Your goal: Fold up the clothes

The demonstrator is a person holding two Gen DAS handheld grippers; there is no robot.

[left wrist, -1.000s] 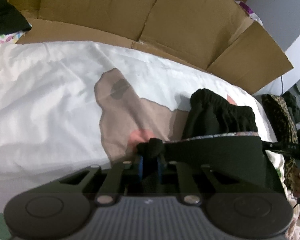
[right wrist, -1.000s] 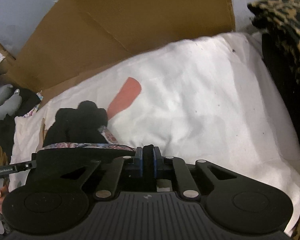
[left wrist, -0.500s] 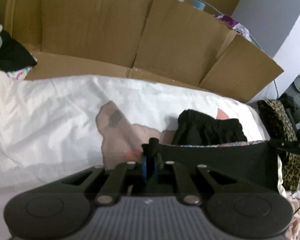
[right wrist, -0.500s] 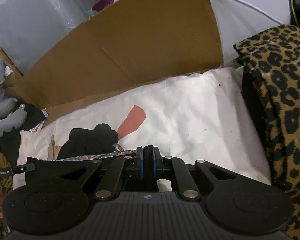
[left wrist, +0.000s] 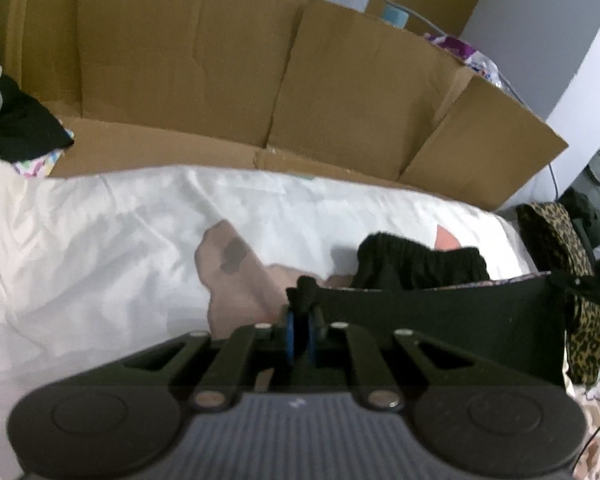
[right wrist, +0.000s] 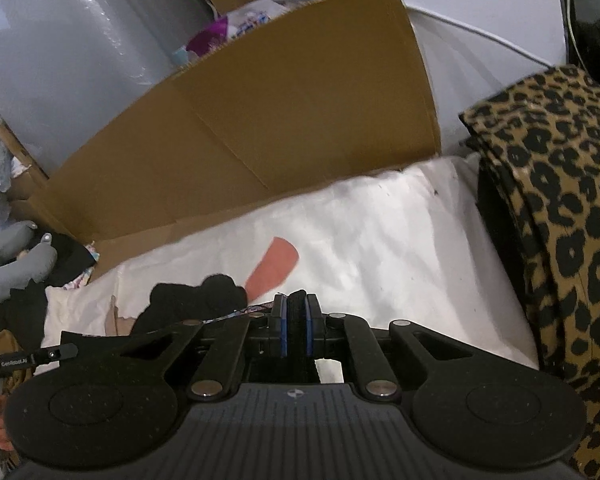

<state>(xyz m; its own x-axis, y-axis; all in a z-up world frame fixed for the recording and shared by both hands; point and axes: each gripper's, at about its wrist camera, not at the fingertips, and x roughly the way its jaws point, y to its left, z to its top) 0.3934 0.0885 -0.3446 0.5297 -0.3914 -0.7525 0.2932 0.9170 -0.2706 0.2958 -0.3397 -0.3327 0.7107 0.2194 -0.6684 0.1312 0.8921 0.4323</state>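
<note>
A black garment (left wrist: 440, 312) hangs stretched between my two grippers above a white bed sheet (left wrist: 100, 248). My left gripper (left wrist: 300, 312) is shut on one bunched corner of it. My right gripper (right wrist: 294, 308) is shut on the other corner, whose fabric shows between the blue pads. The garment's elastic waistband end (left wrist: 416, 264) rests crumpled on the sheet beyond the taut edge; in the right wrist view that heap (right wrist: 196, 300) lies left of the fingers. A patterned inner trim (left wrist: 460, 284) runs along the held edge.
Flattened cardboard (left wrist: 260, 88) stands behind the bed as a wall. A leopard-print cloth (right wrist: 560, 200) is piled at the right edge of the bed. Dark clothes and a grey soft toy (right wrist: 16, 256) lie at the far left. The sheet carries beige and pink printed patches (left wrist: 236, 272).
Both grippers have risen and drawn back from the sheet with the black garment held taut between them. More of the cardboard and the room behind shows now.
</note>
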